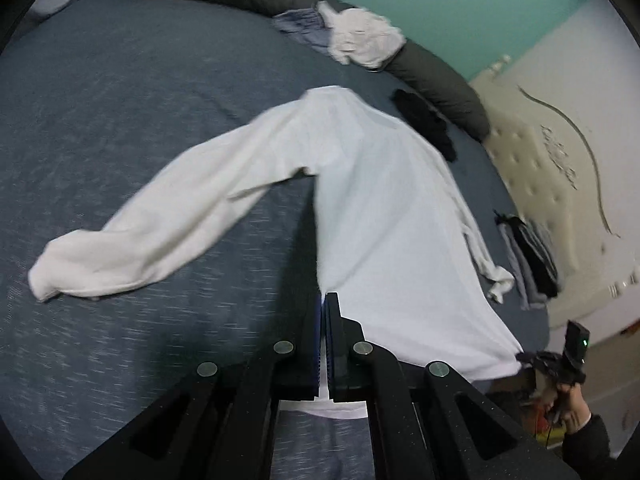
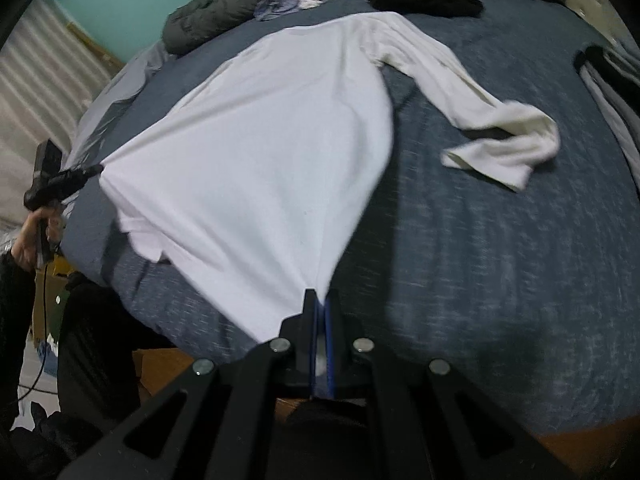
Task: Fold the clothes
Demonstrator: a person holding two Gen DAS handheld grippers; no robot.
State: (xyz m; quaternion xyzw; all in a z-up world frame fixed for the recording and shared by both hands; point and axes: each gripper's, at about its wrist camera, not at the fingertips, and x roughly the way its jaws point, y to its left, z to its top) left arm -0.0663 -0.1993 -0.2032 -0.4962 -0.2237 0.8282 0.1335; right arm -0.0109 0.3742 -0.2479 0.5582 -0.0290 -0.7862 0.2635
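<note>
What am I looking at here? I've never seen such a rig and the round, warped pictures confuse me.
A person holds a hand-held gripper in each hand, each carrying a fisheye camera looking along its two black fingers. The left hand-held gripper and the right hand-held gripper are each shut on a bottom corner of the white long-sleeved cotton shirt, stretching its hem above the blue-grey bed sheet. Other crumpled and folded clothes lie near the bed's edges.
</note>
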